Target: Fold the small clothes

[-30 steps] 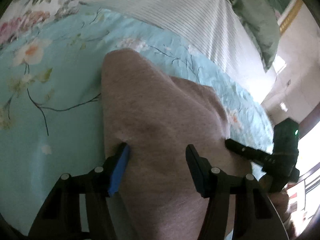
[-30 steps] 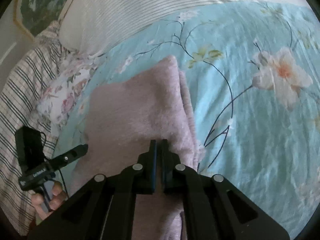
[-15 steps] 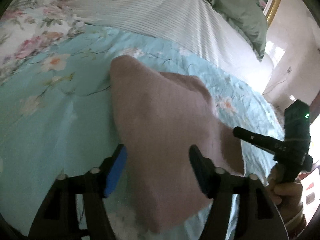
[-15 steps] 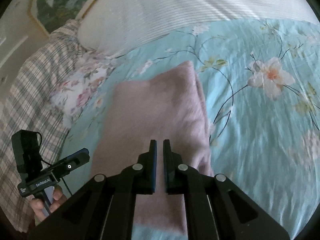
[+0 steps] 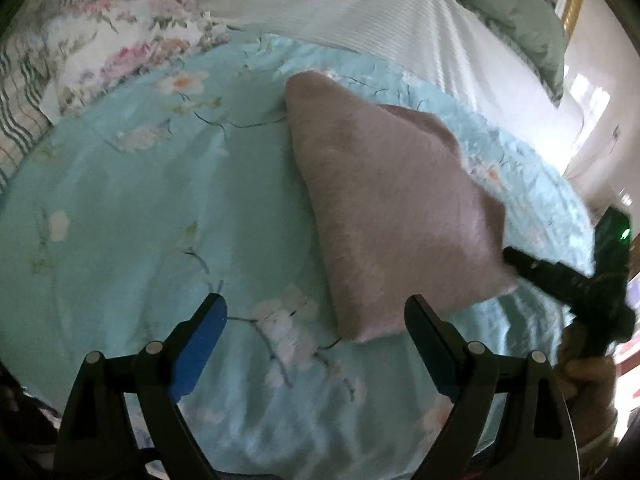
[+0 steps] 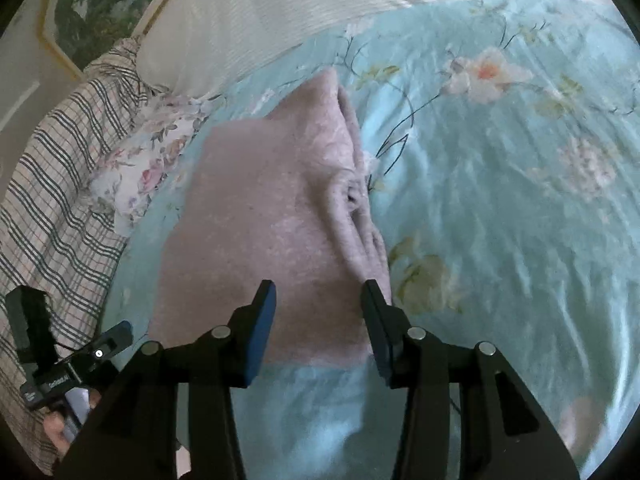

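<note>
Left wrist view: both grippers' fingers spread wide, holding nothing, near edge of folded pink garment on floral bedspread.

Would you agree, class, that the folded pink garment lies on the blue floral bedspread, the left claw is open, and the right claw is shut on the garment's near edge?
Not quite. The right claw is open too, its fingers apart above the pink garment, as the right wrist view shows. The rest holds: the garment lies folded on the bedspread and the left claw is open.
</note>
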`<state>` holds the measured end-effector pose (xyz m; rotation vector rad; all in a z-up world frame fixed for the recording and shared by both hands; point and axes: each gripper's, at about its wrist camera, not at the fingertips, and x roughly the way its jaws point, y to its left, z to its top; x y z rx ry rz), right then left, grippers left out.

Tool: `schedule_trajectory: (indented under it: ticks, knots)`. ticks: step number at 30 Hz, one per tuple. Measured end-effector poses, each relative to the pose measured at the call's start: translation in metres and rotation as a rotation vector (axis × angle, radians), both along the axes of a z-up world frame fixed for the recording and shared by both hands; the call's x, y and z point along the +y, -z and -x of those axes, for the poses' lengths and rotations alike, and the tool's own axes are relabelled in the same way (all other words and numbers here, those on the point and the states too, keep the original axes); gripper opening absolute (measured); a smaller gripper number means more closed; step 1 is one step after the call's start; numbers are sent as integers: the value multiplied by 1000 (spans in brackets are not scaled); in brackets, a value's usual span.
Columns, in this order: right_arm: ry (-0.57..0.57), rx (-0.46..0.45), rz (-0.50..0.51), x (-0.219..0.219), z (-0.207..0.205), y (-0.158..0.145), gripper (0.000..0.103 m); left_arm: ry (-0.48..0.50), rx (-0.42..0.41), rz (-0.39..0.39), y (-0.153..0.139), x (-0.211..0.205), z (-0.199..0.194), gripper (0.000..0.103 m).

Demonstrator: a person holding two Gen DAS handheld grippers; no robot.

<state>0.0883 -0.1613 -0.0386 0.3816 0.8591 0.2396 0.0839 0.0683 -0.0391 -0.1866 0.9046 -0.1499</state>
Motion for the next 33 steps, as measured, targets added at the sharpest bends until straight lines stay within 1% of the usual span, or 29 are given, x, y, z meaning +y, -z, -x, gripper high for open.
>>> schedule_trajectory:
  ticks: [3, 6, 8, 10, 13, 16, 18, 20, 24, 28, 33]
  knots:
    - [-9, -24, -13, 1, 9, -9, 46, -5, -5, -102, -1, -7, 12, 91]
    - [-18, -61, 17, 7, 22, -23, 49, -14, -15, -200, -1, -12, 23, 91]
    - [-27, -86, 49, 10, 31, -31, 57, 6, -23, -254, 0, -17, 30, 91]
    - [-37, -108, 89, 15, 39, -36, 61, 10, -10, -288, 3, -18, 33, 91]
    - [-58, -128, 136, 23, 52, -41, 65, -16, 13, -334, 8, -17, 39, 91]
    - [-79, -127, 177, 28, 64, -42, 67, -53, 42, -394, 12, -15, 41, 91]
    - [-89, -116, 196, 31, 72, -39, 72, -66, 48, -435, 15, -15, 46, 91]
    - [-105, -105, 205, 35, 78, -36, 75, -62, 52, -450, 16, -15, 47, 91]
    - [-140, -79, 232, 44, 89, -27, 75, -54, 72, -419, 16, -14, 49, 91]
    - [-159, -54, 241, 51, 89, -20, 75, -53, 51, -404, 10, -12, 47, 91]
    - [-169, -61, 241, 55, 85, -24, 76, -52, 27, -406, -2, -12, 40, 91]
